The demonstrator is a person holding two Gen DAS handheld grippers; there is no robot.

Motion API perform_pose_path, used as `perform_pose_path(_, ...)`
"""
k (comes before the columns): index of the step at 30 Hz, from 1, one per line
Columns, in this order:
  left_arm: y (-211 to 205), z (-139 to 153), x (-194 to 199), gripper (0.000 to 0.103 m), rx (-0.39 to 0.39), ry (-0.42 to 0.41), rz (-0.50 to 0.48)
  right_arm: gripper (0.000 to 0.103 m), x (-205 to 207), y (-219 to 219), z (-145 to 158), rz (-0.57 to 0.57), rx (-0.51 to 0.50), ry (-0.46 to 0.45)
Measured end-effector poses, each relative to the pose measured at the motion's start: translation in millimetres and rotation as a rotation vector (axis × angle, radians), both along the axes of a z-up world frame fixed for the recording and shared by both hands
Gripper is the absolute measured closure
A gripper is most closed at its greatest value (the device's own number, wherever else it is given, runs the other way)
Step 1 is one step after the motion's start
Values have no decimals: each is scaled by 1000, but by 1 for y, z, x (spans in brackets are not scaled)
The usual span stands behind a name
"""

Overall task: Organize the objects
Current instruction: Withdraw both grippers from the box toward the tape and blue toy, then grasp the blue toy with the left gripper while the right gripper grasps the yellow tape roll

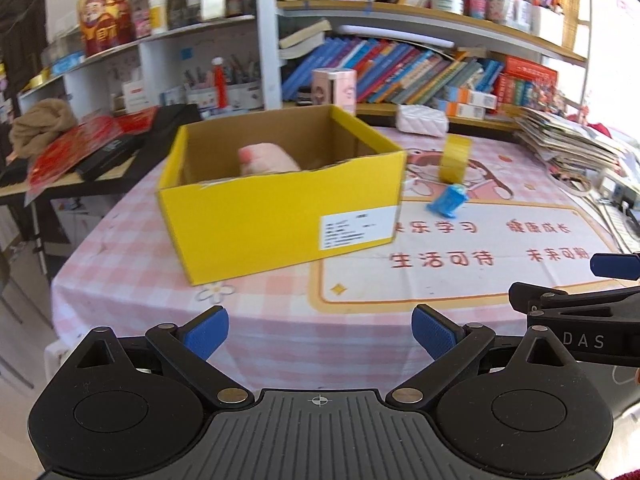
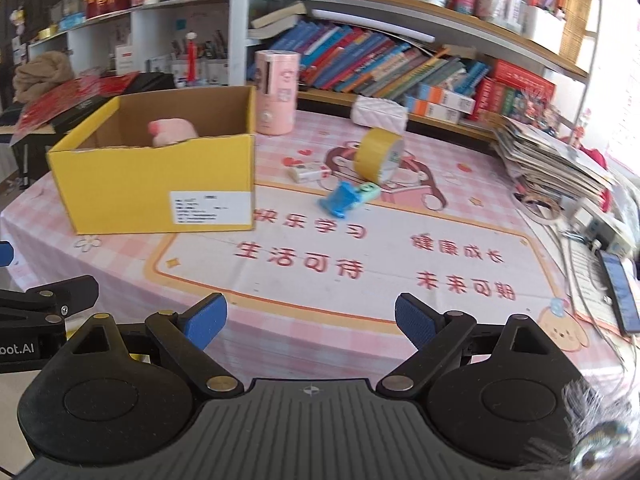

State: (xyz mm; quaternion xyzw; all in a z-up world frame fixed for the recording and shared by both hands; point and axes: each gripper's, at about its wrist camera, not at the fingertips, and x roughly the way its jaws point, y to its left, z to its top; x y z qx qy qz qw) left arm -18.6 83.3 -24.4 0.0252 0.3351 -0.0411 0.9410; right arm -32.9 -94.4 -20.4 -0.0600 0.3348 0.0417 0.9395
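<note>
Jaws of the left gripper (image 1: 320, 334) and right gripper (image 2: 310, 322) are spread wide and empty. The yellow box (image 2: 160, 188), which holds a pink plush (image 2: 174, 132), is set left of the loose tape roll (image 2: 378, 160) and blue toy (image 2: 340, 200). One item should be approached squarely. The pink tablecloth (image 2: 360, 280) is backed by crowded bookshelves (image 2: 400, 60).

black tongs (image 1: 320, 334), blue ribbed pads (image 1: 434, 330), brass rivets.

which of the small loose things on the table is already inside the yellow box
The pink plush toy, behind the yellow box's front wall. The tape roll and blue toy lie outside on the tablecloth.
</note>
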Motion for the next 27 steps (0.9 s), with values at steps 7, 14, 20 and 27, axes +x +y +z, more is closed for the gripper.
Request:
perform_pose_path(7,-26,-2,16,3,2,7,-71,12,5,-28,-1,-78,-2,5)
perform_pose_path(14,-57,-3,37,3,1,10,-117,11,22,-55,-1,-118,-14,9)
perform_pose_path(20,-77,-2,59,3,1,8,-109,11,49,-75,0,-120,-12,19)
perform_pose_path(27,-98,-4,86,3,3,15,-76,11,84,-91,0,-74,-20,29)
